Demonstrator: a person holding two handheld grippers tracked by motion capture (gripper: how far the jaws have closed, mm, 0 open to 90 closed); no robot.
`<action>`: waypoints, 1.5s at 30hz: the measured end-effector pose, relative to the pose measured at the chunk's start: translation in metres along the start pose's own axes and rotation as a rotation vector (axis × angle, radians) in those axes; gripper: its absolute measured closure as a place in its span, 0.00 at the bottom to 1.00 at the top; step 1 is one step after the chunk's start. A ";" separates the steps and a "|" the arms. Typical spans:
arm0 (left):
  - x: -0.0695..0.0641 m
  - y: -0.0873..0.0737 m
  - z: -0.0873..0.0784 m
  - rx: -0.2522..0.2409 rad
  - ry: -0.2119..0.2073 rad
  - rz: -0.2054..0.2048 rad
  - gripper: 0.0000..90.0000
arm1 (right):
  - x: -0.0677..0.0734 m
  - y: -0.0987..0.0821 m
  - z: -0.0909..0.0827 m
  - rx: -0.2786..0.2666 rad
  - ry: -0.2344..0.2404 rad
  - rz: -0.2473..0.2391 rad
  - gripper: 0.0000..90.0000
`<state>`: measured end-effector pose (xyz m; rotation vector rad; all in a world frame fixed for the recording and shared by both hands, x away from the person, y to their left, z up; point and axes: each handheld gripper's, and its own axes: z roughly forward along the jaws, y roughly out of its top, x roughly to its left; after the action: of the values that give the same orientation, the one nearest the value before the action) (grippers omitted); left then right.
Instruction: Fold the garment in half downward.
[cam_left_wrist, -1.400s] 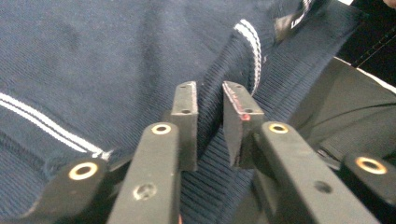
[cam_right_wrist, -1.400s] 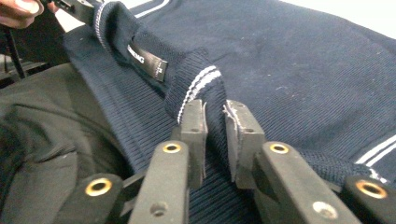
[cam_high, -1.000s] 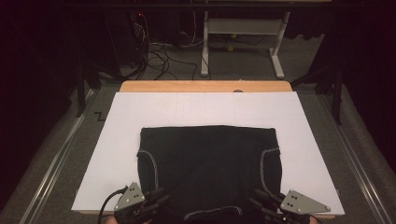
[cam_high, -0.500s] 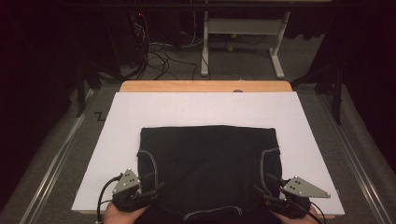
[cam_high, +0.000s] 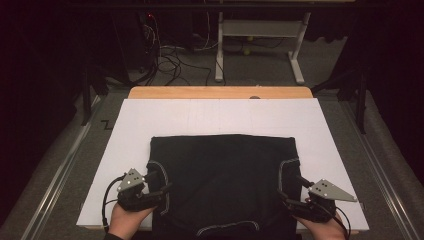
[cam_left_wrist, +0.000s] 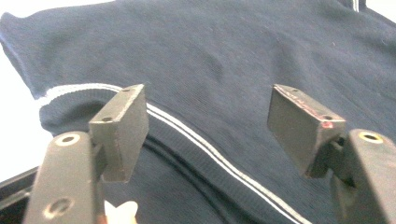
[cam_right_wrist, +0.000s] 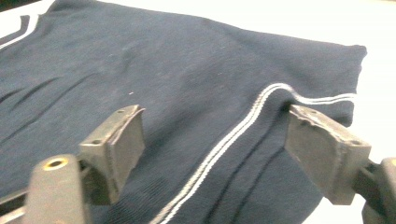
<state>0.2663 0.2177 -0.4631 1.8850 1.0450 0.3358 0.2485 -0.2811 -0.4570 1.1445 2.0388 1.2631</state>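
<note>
white sheet (cam_high: 210, 117) covers table | wooden edge (cam_high: 220, 92) at far side | white desk frame (cam_high: 260, 45), cables (cam_high: 170, 55) on floor behind

Both hands low and apart; the left claw (cam_high: 161, 186) and right claw (cam_high: 289, 196) have just been opening, jaws parted, nothing gripped.

Bare white surface (cam_high: 220, 117) open across upper frame and down both side margins; dark folded garment (cam_high: 222, 180) fills lower centre, flat, nothing upright blocking passage.

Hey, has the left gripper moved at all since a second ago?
Yes. The left gripper has slid up along the white sheet, farther from its near edge, beside the dark shirt. Its jaws have just been opening, gripping nothing.
</note>
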 end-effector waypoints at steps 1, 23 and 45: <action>0.002 0.002 0.001 -0.004 0.000 -0.004 0.25 | -0.002 0.001 0.000 -0.005 -0.007 0.004 0.19; 0.031 0.025 0.006 -0.065 0.031 -0.016 0.00 | -0.009 0.026 0.023 -0.040 -0.047 0.002 0.00; 0.047 0.052 0.013 -0.082 0.009 -0.021 0.00 | 0.042 0.066 0.035 -0.120 0.016 -0.074 0.00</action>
<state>0.3296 0.2359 -0.4363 1.8001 1.0410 0.3705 0.2778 -0.2138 -0.4135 0.9987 1.9693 1.3423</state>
